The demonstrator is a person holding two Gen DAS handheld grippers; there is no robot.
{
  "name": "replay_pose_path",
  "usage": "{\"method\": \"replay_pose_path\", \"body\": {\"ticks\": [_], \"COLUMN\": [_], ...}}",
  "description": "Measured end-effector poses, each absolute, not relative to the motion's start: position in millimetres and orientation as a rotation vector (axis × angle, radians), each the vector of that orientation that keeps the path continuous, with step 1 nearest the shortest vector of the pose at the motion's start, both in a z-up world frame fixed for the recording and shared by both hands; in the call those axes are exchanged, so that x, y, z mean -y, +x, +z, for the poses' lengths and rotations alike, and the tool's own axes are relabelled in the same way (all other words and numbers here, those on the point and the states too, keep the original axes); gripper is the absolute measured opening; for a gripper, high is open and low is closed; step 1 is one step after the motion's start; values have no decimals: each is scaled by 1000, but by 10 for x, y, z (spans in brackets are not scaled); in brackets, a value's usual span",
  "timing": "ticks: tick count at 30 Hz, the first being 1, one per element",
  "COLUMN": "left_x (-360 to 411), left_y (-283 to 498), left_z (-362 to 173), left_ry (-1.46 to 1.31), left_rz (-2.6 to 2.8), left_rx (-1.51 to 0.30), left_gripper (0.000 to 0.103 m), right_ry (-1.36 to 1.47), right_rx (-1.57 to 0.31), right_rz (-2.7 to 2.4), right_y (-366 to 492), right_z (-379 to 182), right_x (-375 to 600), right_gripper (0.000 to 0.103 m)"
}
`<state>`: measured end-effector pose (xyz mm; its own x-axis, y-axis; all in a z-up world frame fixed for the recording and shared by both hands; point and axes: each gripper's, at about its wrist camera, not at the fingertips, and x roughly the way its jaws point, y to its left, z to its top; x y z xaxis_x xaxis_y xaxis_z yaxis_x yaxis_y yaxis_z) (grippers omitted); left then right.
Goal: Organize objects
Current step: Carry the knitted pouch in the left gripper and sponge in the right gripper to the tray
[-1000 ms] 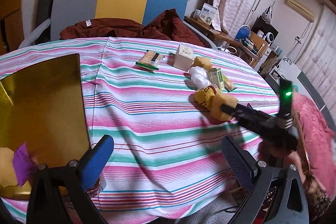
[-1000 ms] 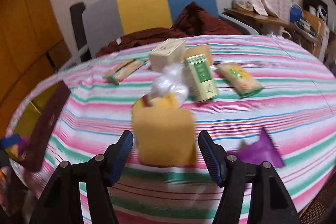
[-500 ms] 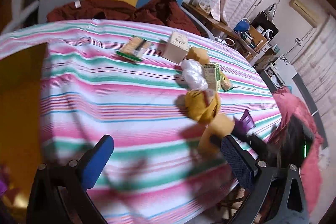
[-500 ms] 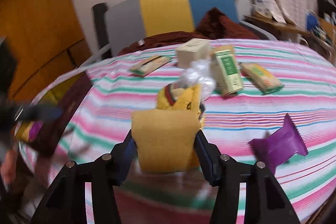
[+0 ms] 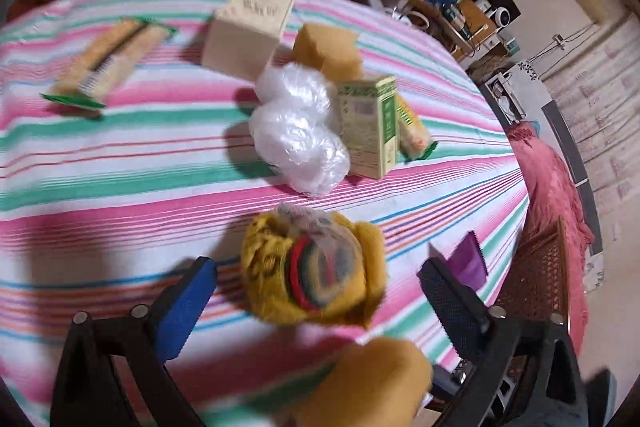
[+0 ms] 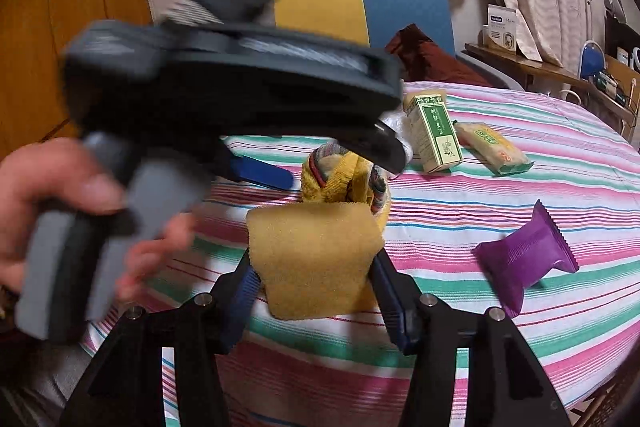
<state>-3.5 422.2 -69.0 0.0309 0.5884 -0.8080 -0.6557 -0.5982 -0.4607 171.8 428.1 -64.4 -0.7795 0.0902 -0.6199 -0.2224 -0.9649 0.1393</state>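
Two tongs over the striped counter [image 6: 520, 131]: right tongs [image 6: 316, 279] clamp a yellow sponge [image 6: 316, 259]; left tongs [image 5: 316, 291], wide, closing around a yellow bundle [image 5: 316, 267] without touching.

A: Where does the left wrist view look from?

B: From close above the pink, green and white striped tablecloth [image 5: 120, 163], facing steeply down over a yellow knitted bundle [image 5: 316, 267].

A: And the right wrist view?

B: Lower and flatter, across the table towards the blue and yellow chair back [image 6: 360, 7]. Both views share the bundle [image 6: 340, 175], the green and cream carton [image 5: 370, 125] [image 6: 434, 133] and the purple crinkle-edged packet [image 5: 468, 259] [image 6: 524, 259].
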Motion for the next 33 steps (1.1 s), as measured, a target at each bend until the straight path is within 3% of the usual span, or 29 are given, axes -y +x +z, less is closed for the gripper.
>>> {"method": "replay_pose_path", "body": {"ticks": [1, 3, 6, 22, 33], "left_x": [-4216, -4210, -4164, -2979, -2257], "left_y": [-40, -28, -7, -156, -57], "left_z": [-683, -676, -672, -573, -288], "left_ry": [-1358, -1328, -1279, -1286, -1189], "left_rz": [1745, 1745, 1750, 1859, 1999], "left_rx": [-78, -109, -184, 108, 147], "left_gripper": [90, 67, 56, 52, 53], "right_ry": [-959, -954, -946, -948, -965], "right_rx": [-303, -300, -313, -335, -404], "right_rz": [2800, 2802, 2801, 2761, 2726], "right_y": [1725, 1725, 1725, 1669, 1622], "right_z": [-646, -651, -661, -672, -602], "right_x": [-4281, -4285, -4300, -4258, -4227], "right_gripper": [55, 55, 56, 56, 55]}}
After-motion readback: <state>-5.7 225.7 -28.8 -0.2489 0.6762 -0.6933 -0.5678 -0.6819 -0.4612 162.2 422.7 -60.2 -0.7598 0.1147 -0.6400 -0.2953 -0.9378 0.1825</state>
